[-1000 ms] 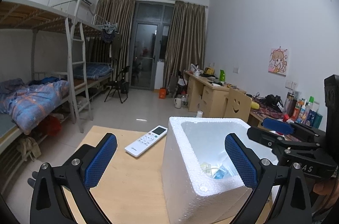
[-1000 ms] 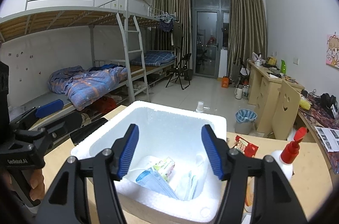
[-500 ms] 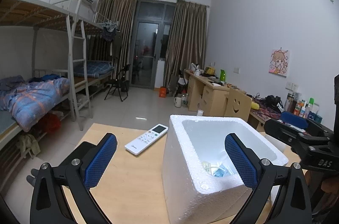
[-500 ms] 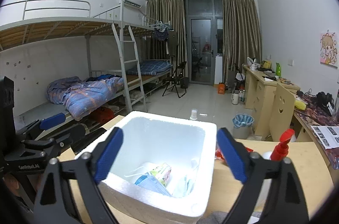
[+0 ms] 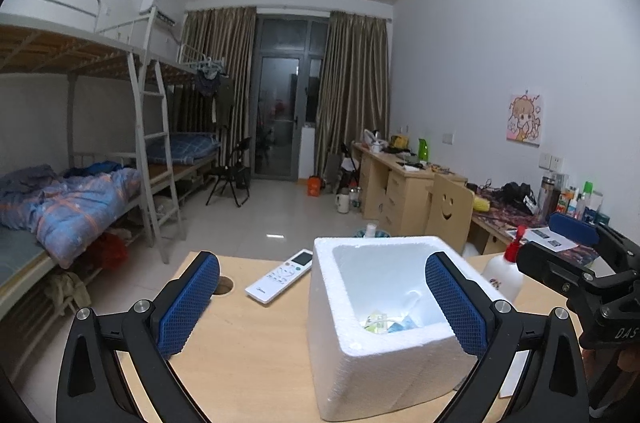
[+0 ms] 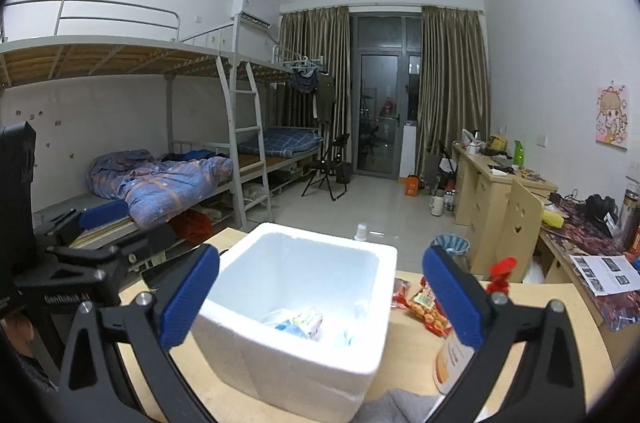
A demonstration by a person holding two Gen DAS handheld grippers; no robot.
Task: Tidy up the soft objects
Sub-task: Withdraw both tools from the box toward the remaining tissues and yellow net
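Observation:
A white foam box (image 5: pixel 380 363) (image 6: pixel 280 355) stands on the wooden table (image 5: pixel 248 343). Inside lie face masks and a small green-and-pink packet (image 6: pixel 306 321) (image 5: pixel 384 323). My left gripper (image 5: pixel 320 263) is open and hangs to the left of the box, which it does not touch. My right gripper (image 6: pixel 320 259) hovers above the box's near side; its jaws are opening wide and no pad touches anything. A grey soft cloth (image 6: pixel 400 407) lies at the table's near edge, below the right gripper. Each gripper shows at the edge of the other's view: the right (image 5: pixel 580 263), the left (image 6: pixel 100 243).
A white remote (image 5: pixel 280 275) lies left of the box near a cable hole (image 5: pixel 224 287). Right of the box are red snack packets (image 6: pixel 428 307), a white spray bottle with a red trigger (image 5: pixel 504 275) and an orange-labelled container (image 6: pixel 452 359). Bunk beds and desks stand beyond.
The right gripper's jaws have spread much wider. Both grippers have pulled back and up a little, so the box sits lower and farther off in both views.

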